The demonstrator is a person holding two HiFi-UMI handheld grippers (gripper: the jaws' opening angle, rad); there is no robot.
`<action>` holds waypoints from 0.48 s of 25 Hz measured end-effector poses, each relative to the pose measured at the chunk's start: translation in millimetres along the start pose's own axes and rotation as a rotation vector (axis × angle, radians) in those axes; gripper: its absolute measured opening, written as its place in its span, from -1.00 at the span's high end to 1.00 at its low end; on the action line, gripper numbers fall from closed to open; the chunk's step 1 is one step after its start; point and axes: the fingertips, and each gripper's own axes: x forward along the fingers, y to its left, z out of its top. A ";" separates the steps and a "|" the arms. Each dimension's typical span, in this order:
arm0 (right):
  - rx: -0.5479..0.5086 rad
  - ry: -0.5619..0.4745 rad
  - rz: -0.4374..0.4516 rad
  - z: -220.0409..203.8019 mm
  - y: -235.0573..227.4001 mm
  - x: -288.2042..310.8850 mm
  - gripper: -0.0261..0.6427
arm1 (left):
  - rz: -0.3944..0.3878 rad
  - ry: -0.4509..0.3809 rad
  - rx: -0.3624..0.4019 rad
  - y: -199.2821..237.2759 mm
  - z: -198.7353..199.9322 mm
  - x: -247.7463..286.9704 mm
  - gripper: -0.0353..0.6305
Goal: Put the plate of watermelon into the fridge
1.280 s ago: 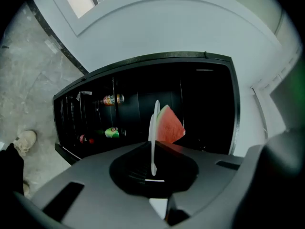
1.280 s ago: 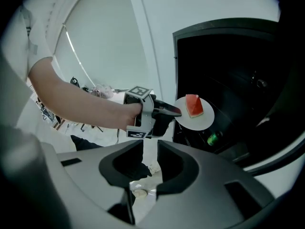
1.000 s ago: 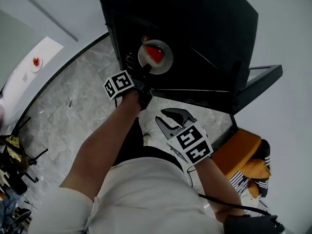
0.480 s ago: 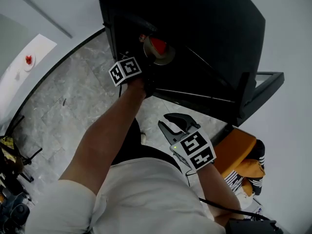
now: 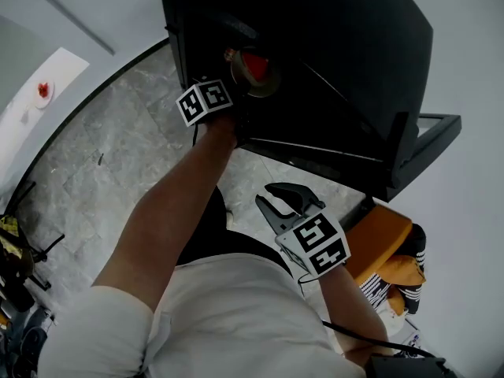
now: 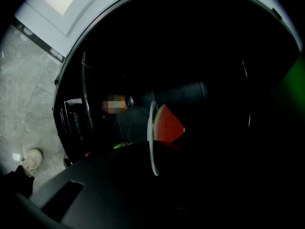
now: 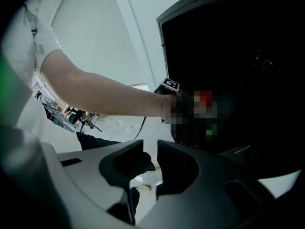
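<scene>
- The left gripper (image 6: 153, 170) is clamped on the near rim of the plate (image 6: 150, 128), its jaws all but together. It reaches into the open fridge (image 5: 339, 61), at 12 o'clock in the head view.
- The right gripper (image 7: 156, 168) hangs low at 5 o'clock in that view, outside the fridge. Its jaws are a narrow gap apart with nothing between them.
- The step in hand looks like setting the plate down inside. Carry it in level and slowly, because a thin rim grip lets the far side sag.
- Do not loosen the jaws until the base sits flat on a shelf. The inside is too dark to show where that shelf is — feel for contact rather than drop.
- Watch the dark items at 9 o'clock of the plate in the left gripper view, which stand near its path.
- The plate is pale and round, seen edge-on from the left gripper.
- On it sits one melon (image 6: 167, 125) wedge, red flesh with a thin pale rind edge against the plate. It is loose, so a tilt could slide it off.
</scene>
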 end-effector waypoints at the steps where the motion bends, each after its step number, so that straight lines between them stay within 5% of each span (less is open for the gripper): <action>1: -0.001 -0.001 0.001 0.2 0.8 -0.3 0.61 | 0.017 0.002 0.009 0.5 -0.4 -0.1 0.82; 7: -0.010 -0.008 0.011 -1.4 4.9 -1.5 0.61 | 0.096 0.017 0.096 3.8 -0.6 2.3 0.80; 12: -0.005 -0.018 0.013 -2.3 2.6 -3.8 0.61 | 0.172 0.043 0.233 -1.8 -2.3 2.7 0.52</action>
